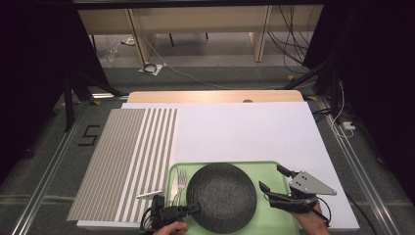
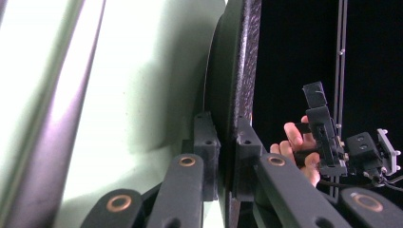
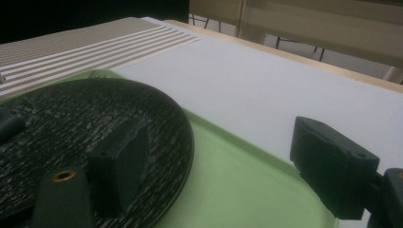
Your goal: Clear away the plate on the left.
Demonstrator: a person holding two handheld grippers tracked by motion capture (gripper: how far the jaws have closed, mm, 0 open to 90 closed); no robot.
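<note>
Left tool (image 2: 225, 142) clamps plate (image 1: 221, 196) rim; right tool (image 1: 273, 178) agape.

grey carpet floor (image 1: 205, 76), loose cables (image 1: 288, 39), pale wooden furniture (image 1: 195, 22) behind, dark sides.

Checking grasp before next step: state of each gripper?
Left gripper: closed on the black plate's rim.
Right gripper: open, holding nothing.
</note>
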